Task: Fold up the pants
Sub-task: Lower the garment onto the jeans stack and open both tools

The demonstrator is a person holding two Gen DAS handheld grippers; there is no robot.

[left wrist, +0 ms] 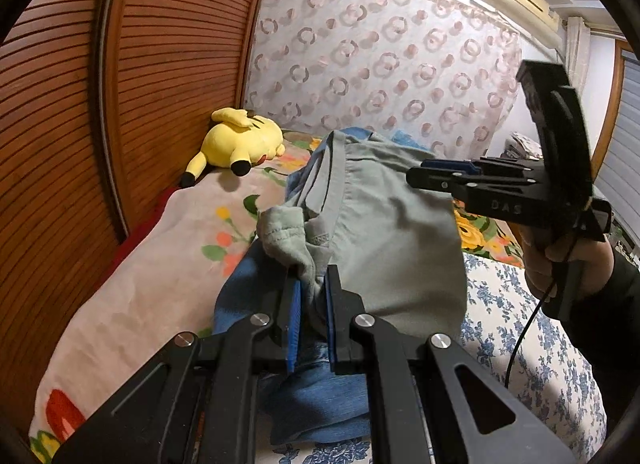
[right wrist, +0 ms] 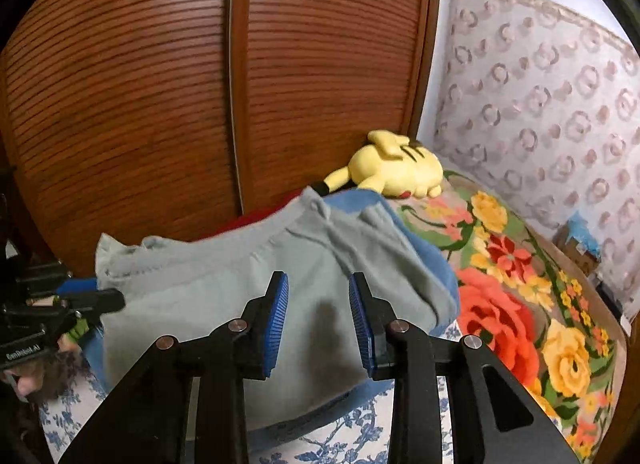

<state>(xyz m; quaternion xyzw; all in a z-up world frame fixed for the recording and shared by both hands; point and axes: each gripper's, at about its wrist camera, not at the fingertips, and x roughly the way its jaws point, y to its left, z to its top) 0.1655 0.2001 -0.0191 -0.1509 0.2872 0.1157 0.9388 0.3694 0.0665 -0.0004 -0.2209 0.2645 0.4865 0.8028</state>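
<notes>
The grey-green pants (left wrist: pixel 392 232) lie in a loose heap on the bed (left wrist: pixel 132 284), on top of a blue denim garment (left wrist: pixel 320 400) that shows under them and around their edges. One bunched corner of the pants is between the blue pads of my left gripper (left wrist: pixel 311 304), and the pads are pressed together on this cloth, so I am grasping the pants there. The fabric rises a little from the grip and folds over toward the far side.

My right gripper (right wrist: pixel 318 316) is just above the near part of the pants. Its jaws stand apart, with only the flat grey cloth seen behind the gap; the pads do not press on anything, so this one is released. In the left wrist view my right hand (left wrist: pixel 560 264) holds its tool over the right side of the heap, fingers pointing across it.

Both grippers tilt downward toward the bed. A yellow plush toy (right wrist: pixel 396 176) lies farther away on the flowered blanket (right wrist: pixel 520 304), beside the wooden slatted doors (right wrist: pixel 160 104).
</notes>
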